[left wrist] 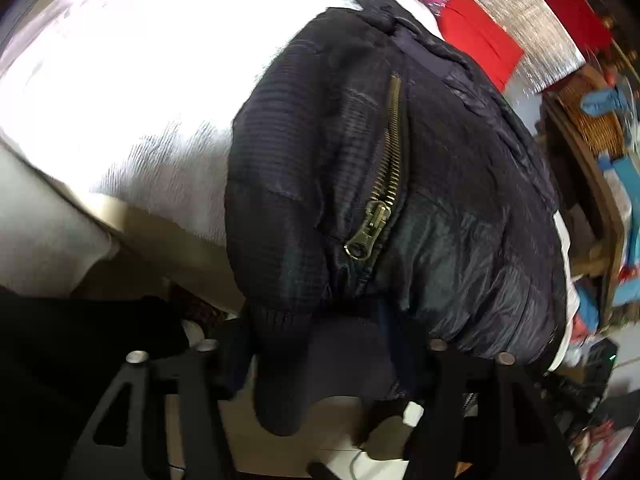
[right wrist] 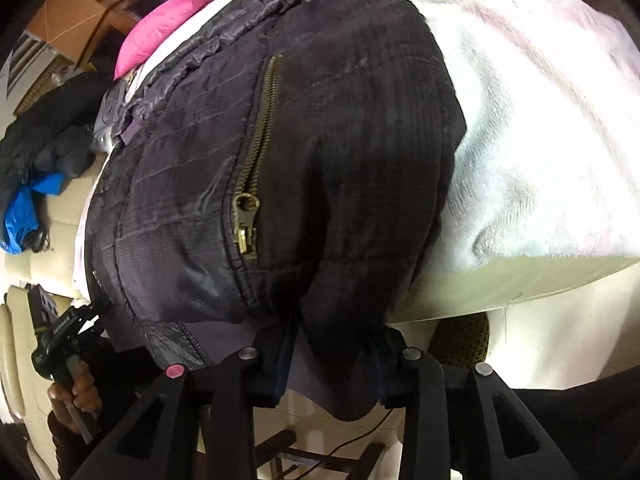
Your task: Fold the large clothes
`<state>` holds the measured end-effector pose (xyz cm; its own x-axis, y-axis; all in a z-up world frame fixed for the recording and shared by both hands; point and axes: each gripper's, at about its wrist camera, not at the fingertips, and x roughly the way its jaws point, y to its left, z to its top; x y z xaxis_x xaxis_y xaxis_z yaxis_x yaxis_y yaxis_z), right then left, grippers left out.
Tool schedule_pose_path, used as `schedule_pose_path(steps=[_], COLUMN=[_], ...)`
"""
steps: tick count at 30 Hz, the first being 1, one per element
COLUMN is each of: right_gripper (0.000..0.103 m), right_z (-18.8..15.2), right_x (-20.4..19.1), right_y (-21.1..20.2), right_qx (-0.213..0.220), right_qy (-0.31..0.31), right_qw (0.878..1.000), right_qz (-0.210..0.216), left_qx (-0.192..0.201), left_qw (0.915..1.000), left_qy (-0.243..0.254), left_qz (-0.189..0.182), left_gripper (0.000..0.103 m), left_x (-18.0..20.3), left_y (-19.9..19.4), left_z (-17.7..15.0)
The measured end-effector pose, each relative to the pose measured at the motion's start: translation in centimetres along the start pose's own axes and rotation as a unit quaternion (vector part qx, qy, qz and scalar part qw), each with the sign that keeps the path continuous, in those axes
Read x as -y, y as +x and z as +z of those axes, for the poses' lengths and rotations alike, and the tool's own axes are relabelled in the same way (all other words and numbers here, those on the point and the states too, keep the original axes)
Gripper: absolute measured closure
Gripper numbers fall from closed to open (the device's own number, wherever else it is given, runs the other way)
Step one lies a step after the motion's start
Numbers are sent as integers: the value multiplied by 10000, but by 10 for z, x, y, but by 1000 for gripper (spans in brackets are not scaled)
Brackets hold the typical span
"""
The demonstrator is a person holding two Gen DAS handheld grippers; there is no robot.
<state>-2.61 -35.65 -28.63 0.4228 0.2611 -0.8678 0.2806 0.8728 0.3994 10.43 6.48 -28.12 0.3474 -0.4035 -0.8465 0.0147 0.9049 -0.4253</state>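
A dark navy padded jacket [left wrist: 400,160] with a brass zipper [left wrist: 384,184] lies on a white cloth-covered table [left wrist: 120,80]. Its ribbed hem hangs over the near edge. My left gripper [left wrist: 324,360] is shut on the hem, with fabric bunched between the jaws. In the right wrist view the same jacket [right wrist: 280,140] and its zipper [right wrist: 248,208] fill the middle. My right gripper [right wrist: 332,372] is shut on the hem at the table's near edge. The left gripper with the hand holding it [right wrist: 68,364] shows at lower left in the right wrist view.
A pink garment [right wrist: 160,32] and a red one [left wrist: 480,36] lie at the far side of the table. Dark and blue clothes [right wrist: 36,168] are piled on a cream sofa to the left. Cluttered wooden shelves [left wrist: 592,140] stand to the right.
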Motion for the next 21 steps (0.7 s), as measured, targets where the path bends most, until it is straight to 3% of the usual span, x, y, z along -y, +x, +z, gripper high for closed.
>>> schedule_pose_path(steps=[2,5,11,13,16,18,21], right_gripper=[81,87,89,89,89,89,88], right_z=[-3,-5,8,22,43,56,61], right_x=[-8,-18,-44,-45,-48,-39,-31], right_y=[-8,-33,-106,-122,-113,-94,-61], right_qx=[173,344,963,1199,1424,1264,847], right_qy=[-268,-459,-885,-811,-562,-218,68], right_qw=[9994,9983,9900,9850,9816,9831,9860], right_qz=[-92,-63,528,939,1144,1305,1432], left_qx=[120,183,498,697,860,640,-27], left_qw=[9998,9994,9913,9875,9858,9871,9920], left_qy=[154,231,300,373,479,542,343], left_qz=[-61,-174,-1184,-1360,-1358,-1364,-1217], left_gripper=[80,92,93,93,92,88,81], left_x=[5,8,16,23,28,29,21], left_y=[-9,-24,-89,-101,-99,-80,-44], left_z=[-2,-1,23,36,51,58,59])
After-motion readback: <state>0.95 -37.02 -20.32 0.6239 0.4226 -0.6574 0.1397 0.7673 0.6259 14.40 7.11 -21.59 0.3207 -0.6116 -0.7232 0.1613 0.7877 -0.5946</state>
